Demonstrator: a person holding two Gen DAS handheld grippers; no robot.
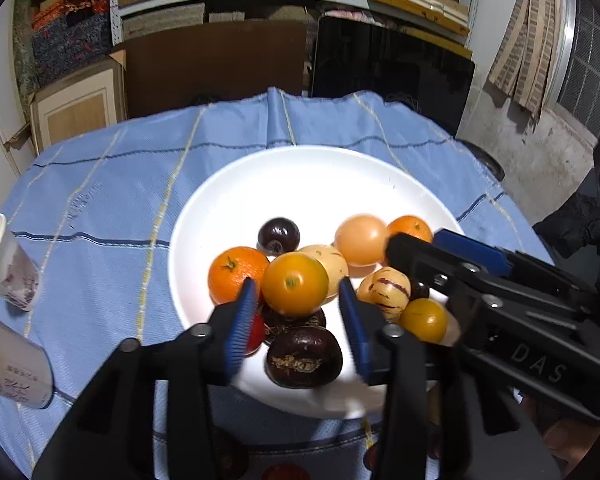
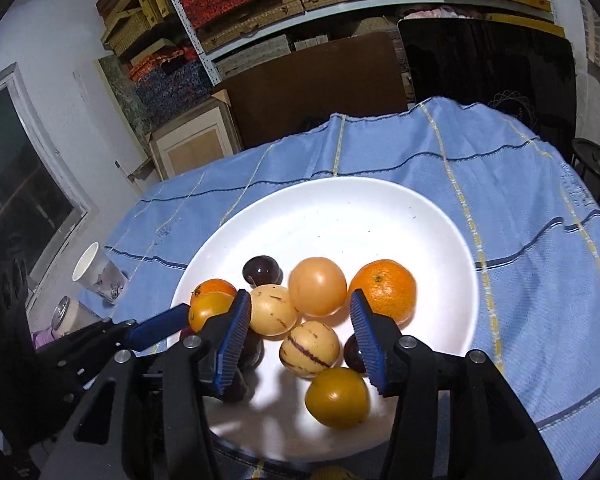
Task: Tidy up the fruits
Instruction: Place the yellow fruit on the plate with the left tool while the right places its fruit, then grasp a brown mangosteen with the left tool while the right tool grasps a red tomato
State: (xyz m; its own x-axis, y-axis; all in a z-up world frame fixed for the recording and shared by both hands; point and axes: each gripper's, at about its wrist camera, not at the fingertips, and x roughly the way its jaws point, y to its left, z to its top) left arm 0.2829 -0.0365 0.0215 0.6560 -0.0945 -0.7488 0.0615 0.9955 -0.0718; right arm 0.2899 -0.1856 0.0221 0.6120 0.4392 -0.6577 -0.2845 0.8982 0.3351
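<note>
A white plate (image 1: 284,184) on a blue cloth holds several fruits: oranges, yellow tomatoes, striped pale melons and dark purple fruits. My left gripper (image 1: 298,312) is open over the plate's near side, its fingers on either side of a yellow tomato (image 1: 294,284) and above a dark purple fruit (image 1: 304,356). My right gripper (image 2: 300,332) is open over the plate (image 2: 340,216), its fingers on either side of a striped melon (image 2: 309,348), with a yellow tomato (image 2: 337,397) below. An orange (image 2: 384,288) lies by its right finger. The right gripper shows in the left wrist view (image 1: 440,256).
Two paper cups (image 1: 8,264) (image 1: 12,364) lie at the table's left edge on the blue cloth (image 1: 100,200). One cup also shows in the right wrist view (image 2: 98,276). Shelves with boxes, a brown board and a dark panel stand behind the table.
</note>
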